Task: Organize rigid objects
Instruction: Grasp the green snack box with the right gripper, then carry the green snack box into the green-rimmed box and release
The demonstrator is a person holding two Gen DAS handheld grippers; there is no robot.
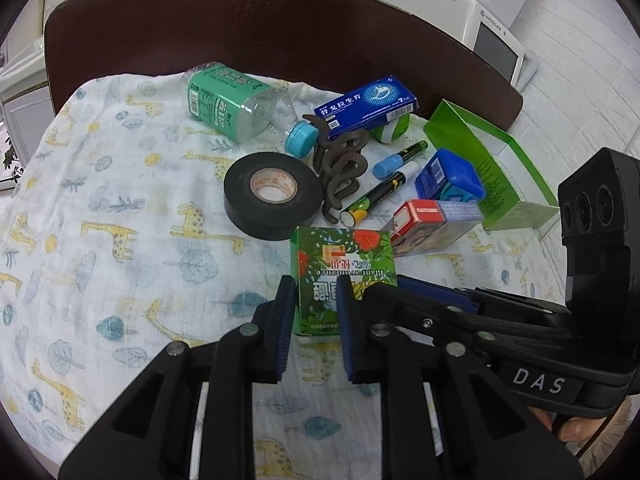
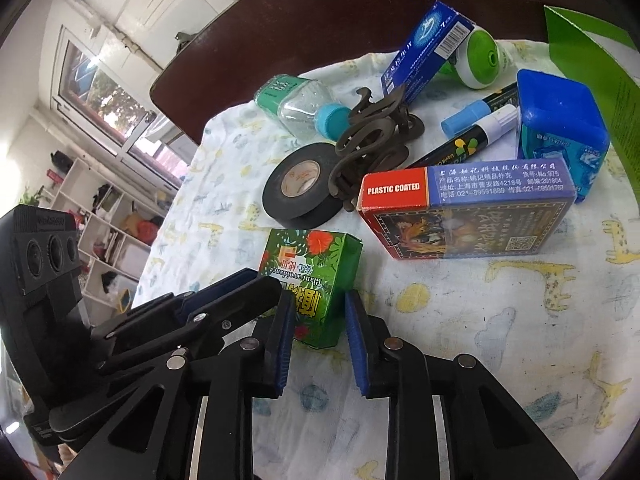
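Green floral box (image 1: 344, 276) clamped by both claws near the tabletop's (image 1: 240, 20) front edge.
Left claw (image 1: 313, 328) and right claw (image 2: 318, 336) each grip it narrowly; black tape roll (image 1: 273, 194) and card box (image 2: 464, 212) lie just beyond.

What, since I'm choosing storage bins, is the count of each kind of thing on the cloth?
Cardboard boxes: 4
Markers: 2
Bottle: 1
Tape roll: 1
Blue plastic case: 1
Brown hook bundle: 1
Green-and-white round thing: 1
Total: 11
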